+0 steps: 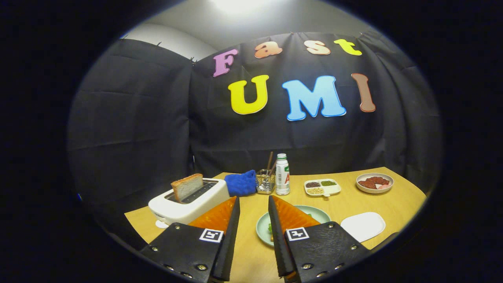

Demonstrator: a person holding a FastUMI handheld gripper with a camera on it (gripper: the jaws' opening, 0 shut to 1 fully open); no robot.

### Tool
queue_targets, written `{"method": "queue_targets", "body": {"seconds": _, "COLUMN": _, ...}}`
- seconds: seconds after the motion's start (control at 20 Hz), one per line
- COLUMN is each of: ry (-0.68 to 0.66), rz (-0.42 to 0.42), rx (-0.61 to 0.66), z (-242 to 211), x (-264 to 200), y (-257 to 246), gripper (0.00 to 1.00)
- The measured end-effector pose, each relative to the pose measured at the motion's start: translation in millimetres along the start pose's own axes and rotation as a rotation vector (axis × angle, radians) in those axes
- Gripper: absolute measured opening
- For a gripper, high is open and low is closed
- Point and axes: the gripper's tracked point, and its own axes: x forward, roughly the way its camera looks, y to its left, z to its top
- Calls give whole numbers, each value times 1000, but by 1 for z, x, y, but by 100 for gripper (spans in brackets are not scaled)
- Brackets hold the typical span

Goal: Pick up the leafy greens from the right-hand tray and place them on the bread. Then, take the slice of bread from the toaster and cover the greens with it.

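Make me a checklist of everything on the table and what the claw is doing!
Surface: wooden table, bare between the fingers.
Job's things: bread slice upright in the white toaster; green plate just ahead of the fingers, something green on it, bread there hidden; white tray to its right looks bare.
Clutter: blue cloth, wire holder with sticks, bottle, divided dish of beans, bowl of reddish food.
Claw: claw open, holding nothing.
Cables: nothing seen.
Surroundings: black cloth wall.
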Motion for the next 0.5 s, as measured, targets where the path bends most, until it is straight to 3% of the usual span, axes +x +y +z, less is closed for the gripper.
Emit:
{"method": "queue_targets", "body": {"seconds": 0.2, "ry": 6, "rz": 82, "rx": -19, "z": 2, "x": 2, "y": 54, "gripper": 44}}
{"method": "queue_targets", "body": {"seconds": 0.5, "ry": 12, "rz": 124, "rx": -44, "z": -7, "x": 17, "y": 112, "gripper": 44}}
